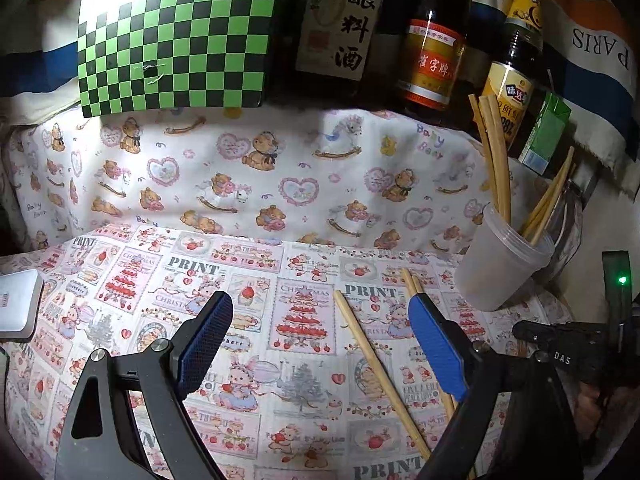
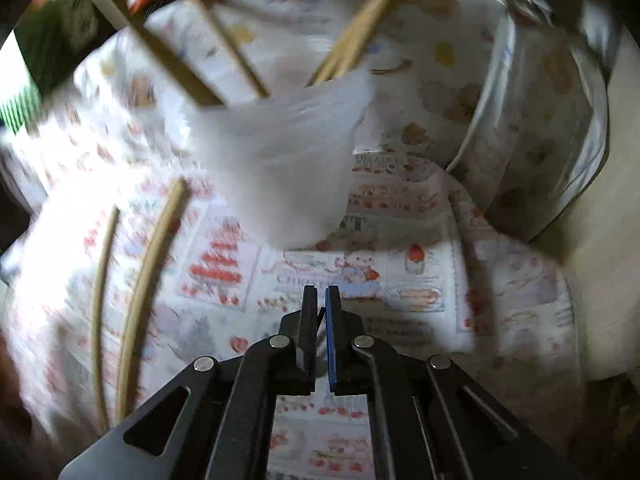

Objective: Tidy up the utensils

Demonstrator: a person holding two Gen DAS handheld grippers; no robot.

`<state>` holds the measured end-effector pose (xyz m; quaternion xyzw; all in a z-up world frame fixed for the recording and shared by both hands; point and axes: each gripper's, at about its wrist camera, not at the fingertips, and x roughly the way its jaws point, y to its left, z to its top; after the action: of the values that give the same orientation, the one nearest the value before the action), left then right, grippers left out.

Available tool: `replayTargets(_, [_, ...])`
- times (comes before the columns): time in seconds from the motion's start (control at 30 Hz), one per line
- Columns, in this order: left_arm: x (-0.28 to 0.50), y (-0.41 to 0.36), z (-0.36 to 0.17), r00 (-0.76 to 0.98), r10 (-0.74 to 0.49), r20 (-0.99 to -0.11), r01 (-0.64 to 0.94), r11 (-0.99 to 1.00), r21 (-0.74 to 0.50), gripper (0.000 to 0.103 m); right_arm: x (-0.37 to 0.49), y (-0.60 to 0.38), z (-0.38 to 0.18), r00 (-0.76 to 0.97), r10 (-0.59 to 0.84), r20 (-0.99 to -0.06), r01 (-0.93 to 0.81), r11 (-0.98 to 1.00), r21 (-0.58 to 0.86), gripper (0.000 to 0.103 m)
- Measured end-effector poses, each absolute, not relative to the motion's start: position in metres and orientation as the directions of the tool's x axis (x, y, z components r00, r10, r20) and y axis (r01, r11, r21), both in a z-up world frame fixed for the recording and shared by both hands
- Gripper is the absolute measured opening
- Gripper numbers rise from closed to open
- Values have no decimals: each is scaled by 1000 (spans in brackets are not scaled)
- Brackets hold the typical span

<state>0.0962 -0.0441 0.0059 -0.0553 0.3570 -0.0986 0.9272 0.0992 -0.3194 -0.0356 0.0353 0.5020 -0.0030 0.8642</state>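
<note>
Currently, several chopsticks (image 1: 498,152) are seen standing in the plastic cup (image 1: 500,264), ahead and to the right of the left tool (image 1: 320,320); their upper ends lean outward. Two loose chopsticks (image 1: 376,364) are left on the bench (image 1: 120,280), so the task is judged partly done. One lies between the spread, empty jaws of the left tool, its long axis running away from the tool. The right tool (image 2: 321,294) is clenched on nothing, just short of the cup.

Left wrist view sharp with dark fisheye corners; right wrist view motion-blurred, glare at left.
</note>
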Motion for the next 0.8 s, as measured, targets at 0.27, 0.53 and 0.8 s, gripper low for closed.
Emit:
replayTargets(0.27, [97,-48,4,722,-213,-658,147,977,-155,88,101,-329,-32,481,74,-873,96,986,136,3])
replayTargets(0.53, [100,-37,4,714,-230,-662,125,971,-202,88,106,-336,-32,459,100,-883,85,984,156,3])
replayTargets(0.8, [99,-34,5,714,-225,-663,120,972,-201,88,99,-321,-33,430,60,-901,62,993,96,3])
